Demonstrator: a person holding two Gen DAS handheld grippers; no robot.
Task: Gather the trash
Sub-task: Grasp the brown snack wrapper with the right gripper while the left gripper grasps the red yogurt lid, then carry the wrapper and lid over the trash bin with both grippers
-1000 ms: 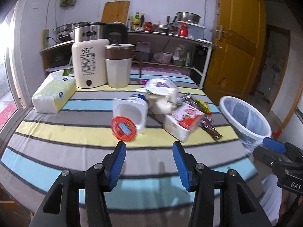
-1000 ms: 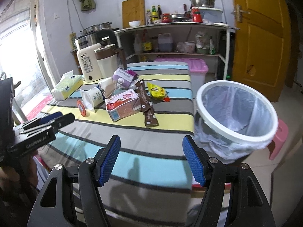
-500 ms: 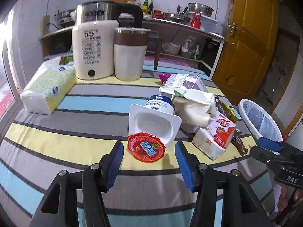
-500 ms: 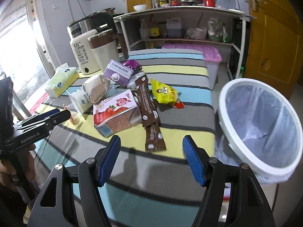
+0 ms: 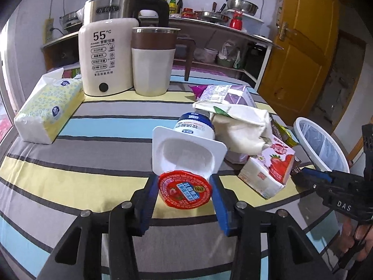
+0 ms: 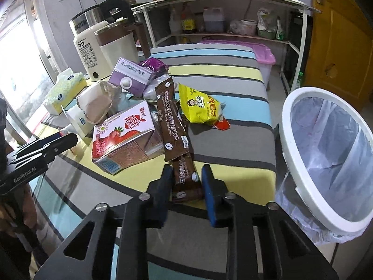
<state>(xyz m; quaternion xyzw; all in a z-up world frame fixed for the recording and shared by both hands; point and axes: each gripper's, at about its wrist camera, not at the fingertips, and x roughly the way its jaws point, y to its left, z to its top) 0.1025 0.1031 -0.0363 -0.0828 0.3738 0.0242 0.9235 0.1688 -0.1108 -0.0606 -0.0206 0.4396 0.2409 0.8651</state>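
My left gripper (image 5: pixel 184 190) has just been closing; its blue pads now touch both sides of the red foil lid (image 5: pixel 185 190) of a tipped yogurt cup (image 5: pixel 186 149) on the striped table (image 5: pixel 70 182). My right gripper (image 6: pixel 186 182) has just been closing around a brown coffee sachet (image 6: pixel 186 177), pads just beside it. The white bin (image 6: pixel 326 154) stands right of the table.

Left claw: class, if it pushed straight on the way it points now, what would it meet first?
Between the left claw pads already lies the red foil lid; going on, it would likely meet the white yogurt cup lying on its side just behind, though depth is unclear.
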